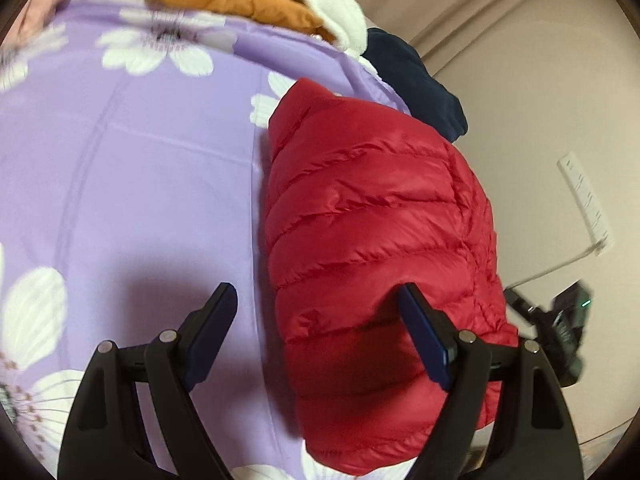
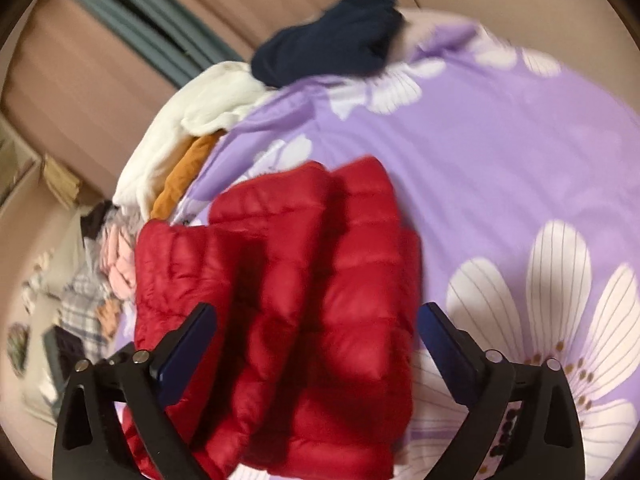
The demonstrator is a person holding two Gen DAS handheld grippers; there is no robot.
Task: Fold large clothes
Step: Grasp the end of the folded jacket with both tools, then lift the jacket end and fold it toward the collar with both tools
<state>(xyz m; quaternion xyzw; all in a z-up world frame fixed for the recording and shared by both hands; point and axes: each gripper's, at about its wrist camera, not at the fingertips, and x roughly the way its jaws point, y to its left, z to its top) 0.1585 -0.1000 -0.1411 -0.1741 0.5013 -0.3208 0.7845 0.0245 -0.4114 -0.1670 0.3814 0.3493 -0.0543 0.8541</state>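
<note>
Lighting: warm, even indoor light in both views; we cannot place its source. Shadows: we see 1 soft dark patch on the lilac bedsheet printed with white flowers [image 1: 168,168] beneath the left gripper [image 1: 316,300], another across the red quilted down jacket [image 2: 288,304] under the right gripper [image 2: 318,320]. Glare: faint sheen on the jacket's quilting [image 1: 384,216], nothing blown out. Blur: the right wrist view is smeared throughout; the left is sharper, softening toward its rim. Distortion: both bulge strongly, with dark vignetted corners.
</note>
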